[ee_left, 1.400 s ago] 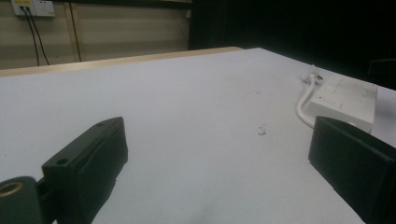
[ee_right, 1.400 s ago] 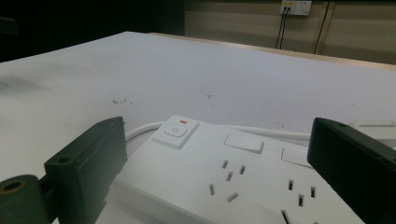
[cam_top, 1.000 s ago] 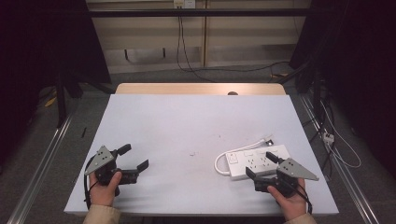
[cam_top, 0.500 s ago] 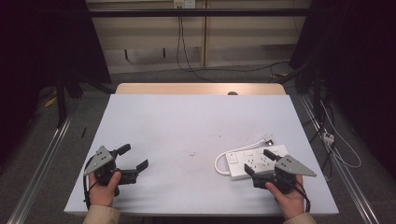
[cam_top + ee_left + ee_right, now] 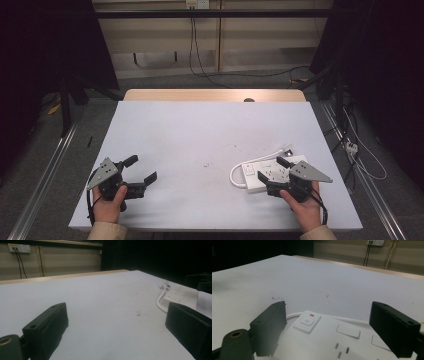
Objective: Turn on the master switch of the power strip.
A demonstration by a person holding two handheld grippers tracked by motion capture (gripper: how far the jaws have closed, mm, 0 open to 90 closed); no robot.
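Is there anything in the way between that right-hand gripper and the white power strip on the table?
Nothing visible. The right gripper hangs open right over the white plastic power strip; in the right gripper view its black jaws stand either side of the strip's power button, with nothing between them and the strip.

right gripper (image 5: 274, 170) | edged forward over power strip (image 5: 260, 175) | jaws wide apart

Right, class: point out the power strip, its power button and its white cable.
power strip (image 5: 265, 172): high view, white top face.
power button (image 5: 307, 321): right gripper view, centre of the button.
white cable (image 5: 160, 300): left gripper view, curved stretch beside the strip.
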